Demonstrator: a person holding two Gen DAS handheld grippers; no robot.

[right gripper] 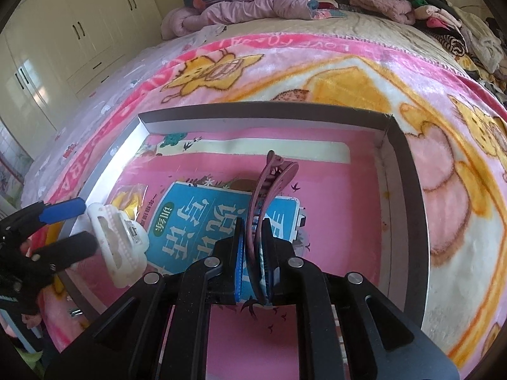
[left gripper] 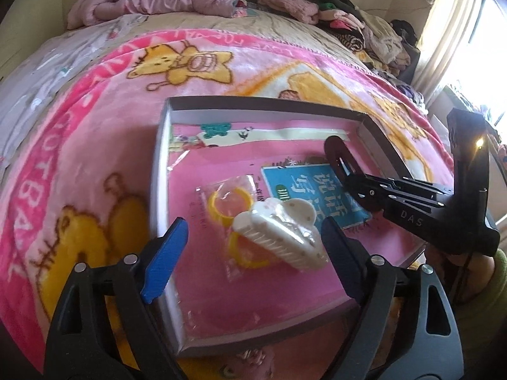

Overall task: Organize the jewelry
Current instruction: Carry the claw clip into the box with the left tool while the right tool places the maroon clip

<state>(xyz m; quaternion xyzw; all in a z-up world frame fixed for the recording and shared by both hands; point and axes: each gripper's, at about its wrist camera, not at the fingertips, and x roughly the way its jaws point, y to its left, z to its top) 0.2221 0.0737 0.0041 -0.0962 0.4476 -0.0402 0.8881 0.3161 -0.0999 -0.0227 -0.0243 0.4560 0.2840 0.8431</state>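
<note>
White claw clip (left gripper: 279, 237) lying in grey tray (left gripper: 253, 107); purple clip (right gripper: 269, 190) upright.

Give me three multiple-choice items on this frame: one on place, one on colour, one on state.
1. Where does the white claw clip lie?
A. on the wardrobe
B. in the tray, between the left tongs' fingers
C. on the pile of clothes

2. What colour is the clip in the right tongs?
A. green
B. yellow
C. mauve

3. How do the left tongs stand?
A. open, clear of the claw clip
B. shut on the book
C. shut on the tray's rim

Key: B, it rests on the bag of yellow rings in the tray; C, a mauve clip is pinched there; A, gaps show on both sides.
</note>
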